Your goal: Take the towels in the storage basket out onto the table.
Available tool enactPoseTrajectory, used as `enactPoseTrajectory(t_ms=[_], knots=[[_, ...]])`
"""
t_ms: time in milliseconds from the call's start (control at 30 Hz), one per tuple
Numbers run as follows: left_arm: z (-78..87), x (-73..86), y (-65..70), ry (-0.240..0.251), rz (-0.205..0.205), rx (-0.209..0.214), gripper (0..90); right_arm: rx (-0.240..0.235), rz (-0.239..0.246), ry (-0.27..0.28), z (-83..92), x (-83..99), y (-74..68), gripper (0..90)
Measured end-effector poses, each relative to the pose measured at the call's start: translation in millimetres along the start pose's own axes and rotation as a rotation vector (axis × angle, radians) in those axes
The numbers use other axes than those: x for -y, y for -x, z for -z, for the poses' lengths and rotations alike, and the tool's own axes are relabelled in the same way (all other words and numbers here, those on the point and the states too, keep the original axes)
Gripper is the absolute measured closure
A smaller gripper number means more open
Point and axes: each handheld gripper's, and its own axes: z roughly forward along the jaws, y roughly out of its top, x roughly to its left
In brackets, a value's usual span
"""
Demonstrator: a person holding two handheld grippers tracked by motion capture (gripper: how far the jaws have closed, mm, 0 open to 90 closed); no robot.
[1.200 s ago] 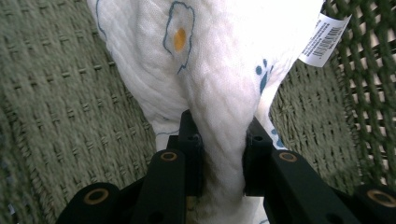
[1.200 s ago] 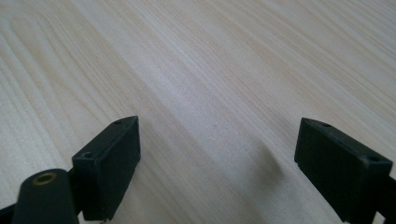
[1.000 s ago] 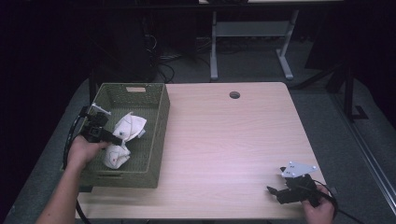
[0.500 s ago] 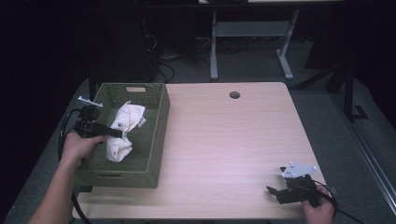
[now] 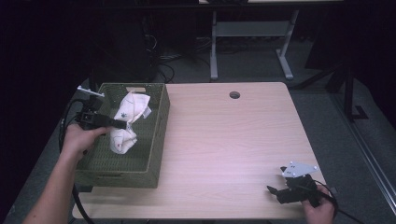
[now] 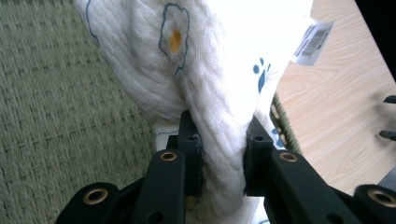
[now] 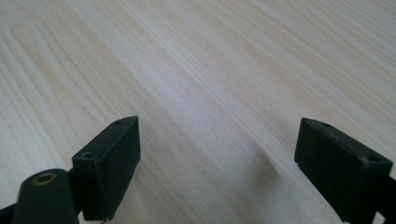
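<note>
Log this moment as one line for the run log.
left gripper: shut on white cloth | cloth: partly lifted above green basket | right gripper: open, nothing between jaws, over table near front right corner

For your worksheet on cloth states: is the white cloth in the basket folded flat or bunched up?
Bunched up: the white cloth is pinched into a crumpled wad by the left gripper.

High view overlooks table (image 5: 224,140); gripper views close.

Black two-jaw tool (image 5: 122,125), brass rivets, grey plate, black cable.
</note>
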Motion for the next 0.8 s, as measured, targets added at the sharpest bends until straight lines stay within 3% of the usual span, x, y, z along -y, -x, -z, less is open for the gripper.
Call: enactPoseTrajectory(t_ms=[67,300,467,533,800], knots=[[1.8,-3.0,5.0,0.002,-0.012,0.002,74.2,0.006,0.034,-0.007,0.0,0.5,2.3,14.0],[7.2,-15.4,28.4,-0.004,-0.078,-0.024,74.0,0.006,0.03,-0.012,-0.1,0.4,2.4,14.0],[6.7,-23.4,44.7,-0.002,-0.118,-0.007,74.0,0.007,0.03,-0.011,0.0,0.5,2.4,14.0],[5.8,-25.8,50.7,-0.001,-0.129,0.001,74.0,0.002,0.0,-0.003,0.1,0.1,0.4,14.0],[-3.6,-31.9,73.3,-0.012,-0.18,0.042,74.0,0.002,0.0,-0.004,0.5,0.2,0.4,14.0]])
